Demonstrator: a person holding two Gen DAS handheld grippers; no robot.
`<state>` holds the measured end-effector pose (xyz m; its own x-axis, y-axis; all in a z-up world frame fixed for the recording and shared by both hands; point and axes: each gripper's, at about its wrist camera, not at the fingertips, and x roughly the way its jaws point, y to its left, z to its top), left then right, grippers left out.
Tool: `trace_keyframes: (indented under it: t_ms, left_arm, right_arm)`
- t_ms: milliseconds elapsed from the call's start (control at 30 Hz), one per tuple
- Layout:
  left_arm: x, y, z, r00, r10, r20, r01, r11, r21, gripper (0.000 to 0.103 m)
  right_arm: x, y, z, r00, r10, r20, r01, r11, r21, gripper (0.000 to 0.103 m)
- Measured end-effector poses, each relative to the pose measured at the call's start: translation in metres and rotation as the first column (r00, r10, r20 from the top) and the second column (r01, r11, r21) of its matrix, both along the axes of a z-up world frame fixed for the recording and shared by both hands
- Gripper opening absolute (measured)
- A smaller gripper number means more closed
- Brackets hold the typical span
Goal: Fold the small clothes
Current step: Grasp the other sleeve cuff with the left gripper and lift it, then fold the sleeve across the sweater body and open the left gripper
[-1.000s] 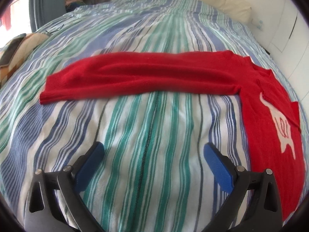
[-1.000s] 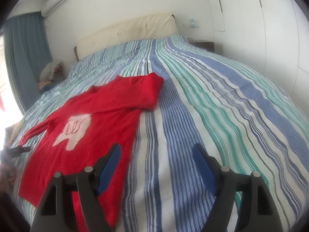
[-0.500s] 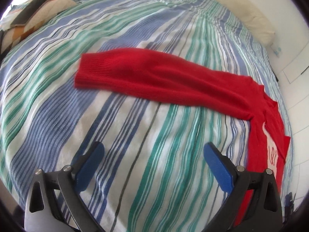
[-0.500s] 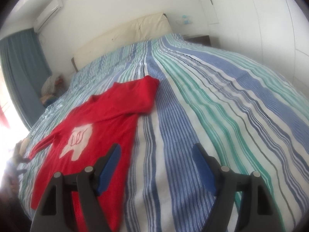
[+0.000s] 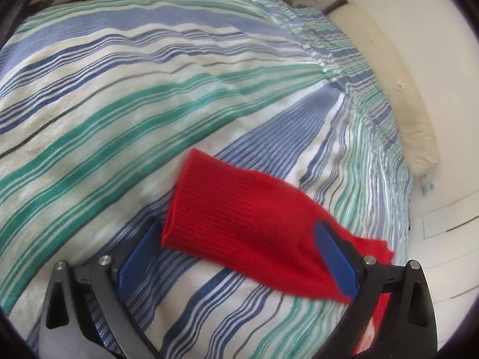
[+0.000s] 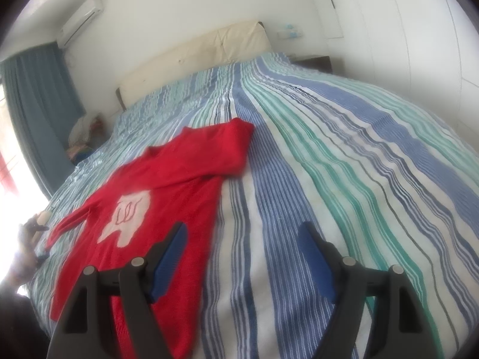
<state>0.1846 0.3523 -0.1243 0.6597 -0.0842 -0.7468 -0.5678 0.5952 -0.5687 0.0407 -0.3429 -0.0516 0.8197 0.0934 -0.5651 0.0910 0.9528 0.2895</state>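
One red sleeve (image 5: 248,227) between wide left tongs (image 5: 239,257); right tongs (image 6: 244,261) beside sweater

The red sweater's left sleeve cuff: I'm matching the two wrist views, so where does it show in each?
Left wrist: sleeve cuff at centre, between the left gripper's open jaws.
Right wrist: cuff at far left, the sleeve stretched out from the red sweater.
Shared landmark: cream headboard.
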Motion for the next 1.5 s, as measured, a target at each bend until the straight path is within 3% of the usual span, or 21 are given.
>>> trace_keyframes:
  t_ms: [67, 133, 167, 267, 400, 500, 633, 733, 767, 800, 833, 867, 900, 1000, 1033, 1167, 1233, 1300, 1333, 1400, 1500]
  left_arm:
    - [-0.001, 0.001, 0.004, 1.0, 0.012, 0.008, -0.013, 0.999, 0.049, 0.055]
    - [-0.003, 0.004, 0.007, 1.0, 0.016, 0.017, -0.017, 0.998, 0.056, 0.01]
    - [-0.004, 0.003, 0.011, 1.0, 0.024, 0.02, -0.025, 0.998, 0.062, 0.004]
    - [0.0, -0.012, 0.044, 0.998, -0.004, 0.066, -0.006, 0.99, 0.144, 0.004]
    - [0.031, -0.075, 0.12, 0.968, -0.198, 0.153, 0.148, 0.947, 0.287, 0.004]
    - [0.054, -0.152, 0.185, 0.892, -0.397, 0.216, 0.295, 0.874, 0.387, 0.004]
    - [0.071, -0.268, 0.25, 0.732, -0.619, 0.285, 0.443, 0.749, 0.492, 0.004]
    - [0.07, -0.341, 0.267, 0.622, -0.725, 0.297, 0.522, 0.666, 0.533, 0.006]
    - [0.075, -0.363, 0.262, 0.583, -0.763, 0.278, 0.574, 0.63, 0.523, 0.012]
    - [0.082, -0.384, 0.252, 0.54, -0.804, 0.25, 0.643, 0.585, 0.494, 0.033]
    - [0.088, -0.402, 0.237, 0.518, -0.829, 0.211, 0.696, 0.552, 0.46, 0.07]
    - [0.092, -0.412, 0.222, 0.523, -0.836, 0.167, 0.721, 0.539, 0.435, 0.083]
    - [0.092, -0.415, 0.209, 0.538, -0.831, 0.143, 0.725, 0.542, 0.424, 0.087]
    - [0.085, -0.392, 0.176, 0.569, -0.814, 0.115, 0.728, 0.564, 0.389, 0.087]
    - [0.084, -0.377, 0.166, 0.594, -0.799, 0.093, 0.718, 0.579, 0.386, 0.087]
    - [0.084, -0.328, 0.127, 0.771, -0.635, -0.051, 0.566, 0.646, 0.513, 0.097]
    - [0.09, -0.306, 0.091, 0.816, -0.545, -0.193, 0.546, 0.615, 0.569, 0.097]
    - [0.096, -0.288, 0.048, 0.816, -0.427, -0.39, 0.577, 0.561, 0.593, 0.093]
    - [0.092, -0.274, 0.03, 0.81, -0.395, -0.434, 0.587, 0.565, 0.58, 0.093]
    - [0.072, -0.248, 0.032, 0.844, -0.398, -0.359, 0.536, 0.642, 0.549, 0.095]
    - [0.042, -0.226, 0.05, 0.869, -0.385, -0.31, 0.494, 0.703, 0.512, 0.095]
  right_arm:
    - [-0.001, 0.001, 0.0, 1.0, 0.002, 0.001, -0.002, 1.0, -0.002, 0.076]
    - [0.0, 0.0, 0.0, 1.0, 0.002, -0.001, -0.002, 1.0, 0.001, 0.076]
    - [0.0, 0.0, 0.0, 1.0, 0.002, -0.001, -0.002, 1.0, 0.002, 0.076]
    - [0.0, 0.001, 0.001, 1.0, 0.007, 0.0, -0.007, 1.0, 0.012, 0.076]
    - [0.001, 0.005, 0.002, 1.0, 0.027, 0.003, -0.027, 0.999, 0.02, 0.076]
    - [0.003, 0.009, 0.003, 0.999, 0.046, 0.001, -0.046, 0.999, 0.02, 0.076]
    - [0.001, 0.014, 0.006, 0.998, 0.057, 0.01, -0.057, 0.998, 0.003, 0.076]
    - [0.0, 0.013, 0.006, 0.999, 0.053, 0.009, -0.052, 0.999, -0.005, 0.076]
    - [0.0, 0.012, 0.005, 0.999, 0.049, 0.008, -0.049, 0.999, -0.003, 0.076]
    - [-0.001, 0.01, 0.005, 0.999, 0.044, 0.007, -0.044, 0.999, -0.001, 0.076]
    - [-0.001, 0.008, 0.005, 0.999, 0.038, 0.005, -0.038, 0.999, 0.001, 0.076]
    - [-0.001, 0.007, 0.004, 0.999, 0.033, 0.005, -0.033, 0.999, 0.002, 0.076]
    - [-0.001, 0.005, 0.005, 1.0, 0.025, 0.006, -0.025, 1.0, 0.004, 0.076]
    - [-0.006, -0.002, 0.008, 1.0, 0.007, 0.021, -0.008, 1.0, 0.017, 0.076]
    - [-0.008, -0.004, 0.009, 1.0, 0.004, 0.026, -0.004, 1.0, 0.022, 0.076]
    - [-0.008, -0.011, 0.007, 1.0, 0.0, 0.018, -0.002, 0.997, 0.073, 0.08]
    - [-0.003, -0.012, 0.003, 1.0, 0.011, -0.004, -0.011, 0.993, 0.115, 0.08]
    - [0.003, -0.009, -0.001, 1.0, 0.02, -0.024, -0.017, 0.991, 0.133, 0.08]
    - [0.004, -0.007, 0.0, 0.999, 0.023, -0.024, -0.02, 0.992, 0.126, 0.08]
    - [0.001, 0.001, 0.003, 0.999, 0.03, -0.011, -0.029, 0.997, 0.077, 0.08]
    - [-0.004, 0.008, 0.006, 0.999, 0.032, -0.003, -0.032, 0.999, -0.007, 0.08]
